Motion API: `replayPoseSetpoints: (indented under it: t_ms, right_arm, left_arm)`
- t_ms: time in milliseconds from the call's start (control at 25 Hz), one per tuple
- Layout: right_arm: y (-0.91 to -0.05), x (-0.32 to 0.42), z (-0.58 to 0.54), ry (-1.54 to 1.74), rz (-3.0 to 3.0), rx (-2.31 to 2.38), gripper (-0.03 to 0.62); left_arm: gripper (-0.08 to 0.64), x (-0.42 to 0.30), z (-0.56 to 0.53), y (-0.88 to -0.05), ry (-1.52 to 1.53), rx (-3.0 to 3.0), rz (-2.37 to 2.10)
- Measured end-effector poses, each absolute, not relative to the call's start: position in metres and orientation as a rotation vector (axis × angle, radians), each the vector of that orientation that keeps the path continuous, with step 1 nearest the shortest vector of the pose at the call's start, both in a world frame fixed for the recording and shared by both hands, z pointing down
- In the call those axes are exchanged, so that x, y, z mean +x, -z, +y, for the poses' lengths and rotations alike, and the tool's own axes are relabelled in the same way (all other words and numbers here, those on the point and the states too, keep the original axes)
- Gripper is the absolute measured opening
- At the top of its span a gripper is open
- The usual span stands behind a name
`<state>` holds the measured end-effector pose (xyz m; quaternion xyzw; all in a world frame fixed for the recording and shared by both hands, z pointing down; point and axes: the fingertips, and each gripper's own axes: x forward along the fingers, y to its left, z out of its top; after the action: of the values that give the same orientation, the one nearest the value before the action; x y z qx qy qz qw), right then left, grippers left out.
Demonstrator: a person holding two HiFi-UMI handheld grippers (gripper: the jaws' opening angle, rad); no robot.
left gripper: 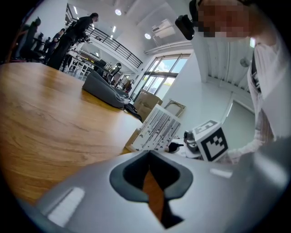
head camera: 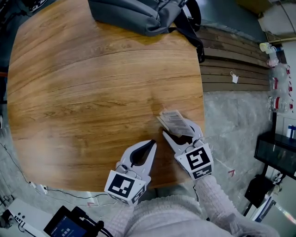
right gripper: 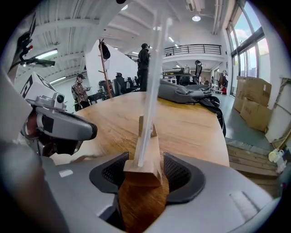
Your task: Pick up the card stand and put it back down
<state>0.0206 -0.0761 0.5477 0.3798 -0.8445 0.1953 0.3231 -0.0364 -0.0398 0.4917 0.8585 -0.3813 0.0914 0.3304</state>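
The card stand, a small wooden block with an upright printed card in a clear sheet, stands on the round wooden table near its right front edge. My right gripper is open around it. In the right gripper view the block sits between the dark pads with a small gap on each side. My left gripper rests shut and empty just left of it, pointing at the table. The left gripper view shows the card and the right gripper's marker cube.
A grey bag with black straps lies at the table's far edge. Wooden planks lie on the floor to the right, beside a dark shelf. Cables and a device sit on the floor at lower left.
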Motion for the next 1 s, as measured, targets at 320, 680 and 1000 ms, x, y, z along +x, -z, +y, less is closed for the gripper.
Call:
replayPoseSetpoints:
  t_ms: [320,680,1000]
  right_arm:
    - [-0.552,0.021,-0.078,-0.471,-2.176,1.001,0.224]
    - [-0.553,0.023,-0.082,-0.475,-2.167,1.023,0.202]
    - [-0.553,0.023,-0.084,-0.466,-2.173,1.035,0.193]
  left_arm:
    - [0.008,-0.041,-0.035,-0.497,-0.242,2.228,-1.003]
    - [0.008,-0.046,-0.035,-0.498,-0.24,2.223,-1.013]
    - [0.008,-0.047,-0.033,-0.501,-0.248,2.218,-1.012]
